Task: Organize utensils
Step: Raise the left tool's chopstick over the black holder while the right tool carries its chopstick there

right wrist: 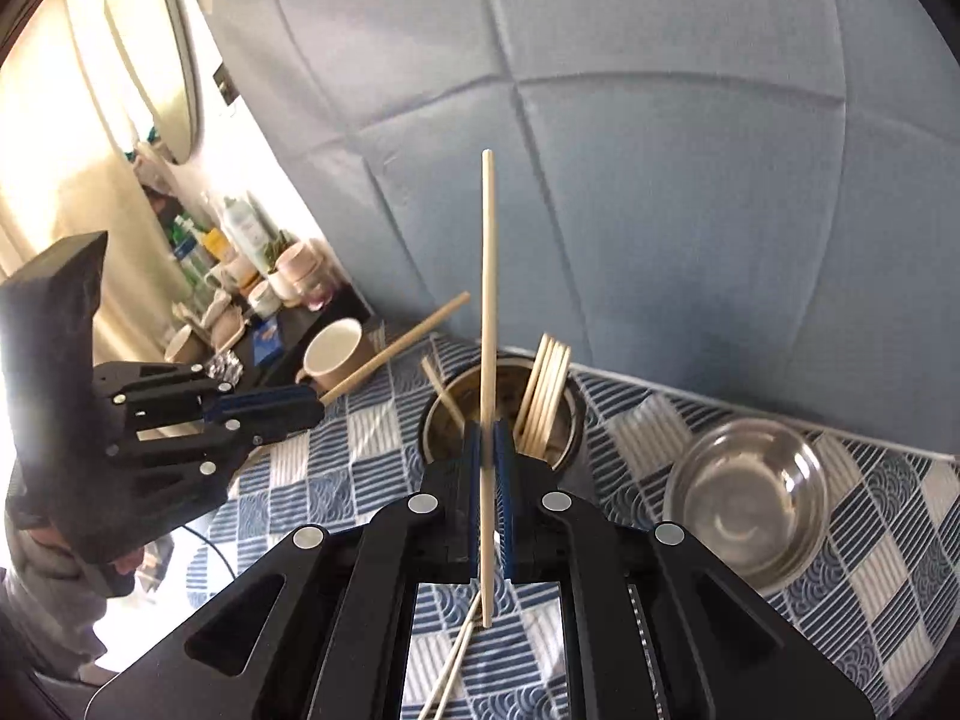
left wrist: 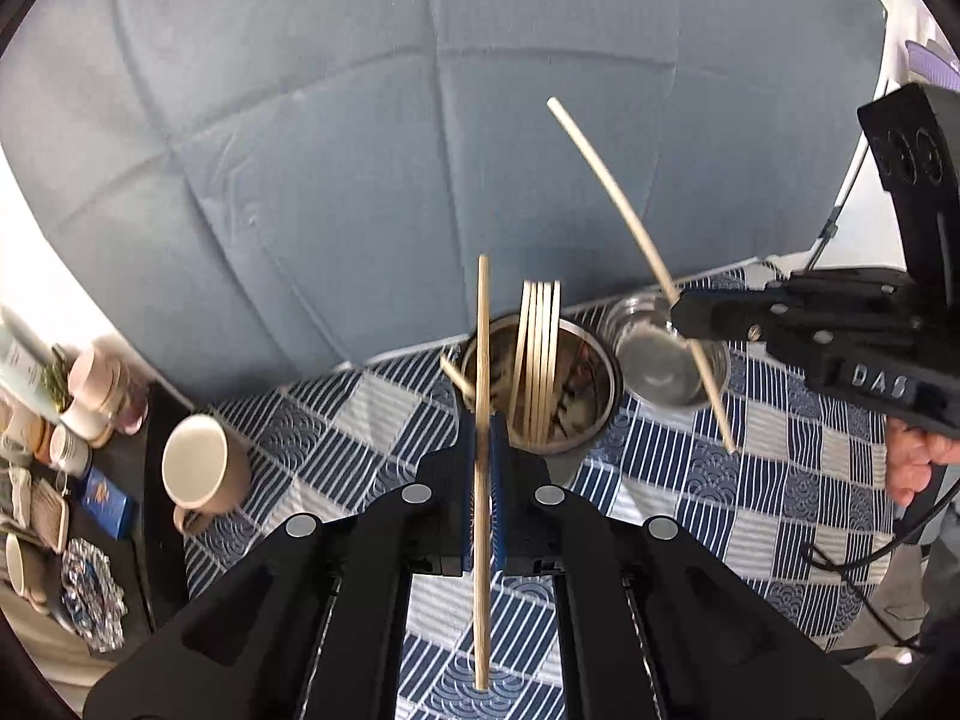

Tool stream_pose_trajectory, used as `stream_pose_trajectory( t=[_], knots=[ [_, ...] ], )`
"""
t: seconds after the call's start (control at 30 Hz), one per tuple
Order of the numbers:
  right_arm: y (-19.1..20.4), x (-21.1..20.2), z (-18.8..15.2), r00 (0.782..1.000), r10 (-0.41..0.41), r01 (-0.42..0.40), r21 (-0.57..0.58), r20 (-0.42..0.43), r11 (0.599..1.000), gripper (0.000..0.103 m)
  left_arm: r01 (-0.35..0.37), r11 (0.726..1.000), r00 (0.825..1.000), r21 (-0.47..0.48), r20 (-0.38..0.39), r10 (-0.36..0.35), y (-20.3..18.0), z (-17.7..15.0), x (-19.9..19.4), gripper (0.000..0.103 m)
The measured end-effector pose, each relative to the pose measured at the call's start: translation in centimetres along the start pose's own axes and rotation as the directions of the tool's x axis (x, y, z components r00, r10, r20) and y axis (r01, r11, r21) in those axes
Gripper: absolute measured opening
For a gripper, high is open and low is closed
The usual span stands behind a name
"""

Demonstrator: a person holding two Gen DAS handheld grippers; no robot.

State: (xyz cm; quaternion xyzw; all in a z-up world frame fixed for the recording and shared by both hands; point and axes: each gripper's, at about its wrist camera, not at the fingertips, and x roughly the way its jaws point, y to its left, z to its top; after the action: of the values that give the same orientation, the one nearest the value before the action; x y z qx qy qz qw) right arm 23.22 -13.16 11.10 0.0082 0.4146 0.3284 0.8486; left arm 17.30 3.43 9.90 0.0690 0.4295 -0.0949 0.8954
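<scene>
Both grippers are clamped on a single chopstick apiece, above a blue-and-white patterned cloth. The left gripper pinches a darker wooden chopstick near its middle; the right gripper grips a paler chopstick the same way, held nearly upright. Just ahead of both stands a steel holder cup with a bundle of chopsticks leaning inside it, and beside that an empty steel bowl. A tan mug sits off to the left, and two more loose sticks lie on the cloth under the right gripper. I'd say this is the carry-to-cup step. Next, each stick wants tipping end-down over the cup's mouth before the clamp lets go, one at a time so they don't clash.
</scene>
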Motion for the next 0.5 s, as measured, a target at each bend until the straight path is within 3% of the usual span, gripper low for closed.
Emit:
stream_pose_trajectory(
  t=[0.23,0.5],
  knots=[
    [0.0,0.7,1.6,1.000,0.006,-0.006,-0.027,0.029,1.000,0.005,0.052,0.999,0.997,-0.006,0.056,-0.051,0.1,2.7,0.7,0.005],
    [-0.5,2.4,2.8,0.999,0.024,-0.023,-0.016,0.048,1.000,0.005,0.092,0.995,0.992,-0.036,0.092,-0.089,0.6,3.5,2.5,0.005]
  ],
)
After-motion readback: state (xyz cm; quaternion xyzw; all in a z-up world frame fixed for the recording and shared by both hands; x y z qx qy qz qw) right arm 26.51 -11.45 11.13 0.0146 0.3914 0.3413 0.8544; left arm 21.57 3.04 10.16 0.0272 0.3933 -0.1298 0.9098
